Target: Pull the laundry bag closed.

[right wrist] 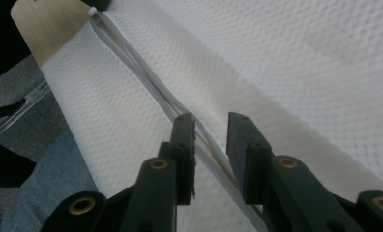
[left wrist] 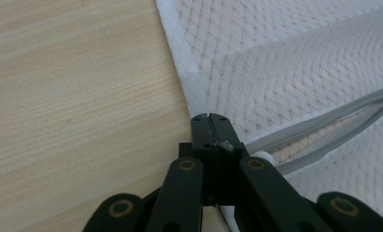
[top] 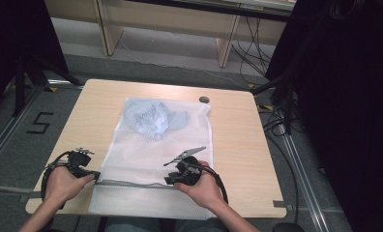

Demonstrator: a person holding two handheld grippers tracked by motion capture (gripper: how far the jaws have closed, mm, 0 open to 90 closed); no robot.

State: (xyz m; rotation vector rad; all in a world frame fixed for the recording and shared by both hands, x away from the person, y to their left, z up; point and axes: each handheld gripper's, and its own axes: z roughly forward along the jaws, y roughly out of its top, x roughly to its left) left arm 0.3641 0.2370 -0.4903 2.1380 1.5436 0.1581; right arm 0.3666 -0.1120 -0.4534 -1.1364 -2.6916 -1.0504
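We see a white mesh laundry bag [top: 146,145] w/ a diamond-weave pattern and a grey zipper strip [top: 131,184]; inside, a pale blue patterned garment [top: 153,117]. The light wooden table [top: 233,135] shows fine grain; both grippers' jaws are black.

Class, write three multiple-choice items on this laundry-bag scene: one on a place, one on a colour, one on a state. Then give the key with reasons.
1. Where in the mesh bag do the clothes lie?
A. at the far end
B. at the zip end
C. beside the bag, on the table

2. What colour is the zip?
A. red
B. grey
C. black

3. How do the jaws of the right gripper stand?
A. shut on the clothes
B. shut with nothing between them
C. open, astride the zip

Key: 1 A, the high view shows the bluish bundle at the bag's far end; 2 B, both gripper views show grey tape on white mesh; 3 C, a gap parts the jaws over the zip, while the left gripper is shut at the zip's end.
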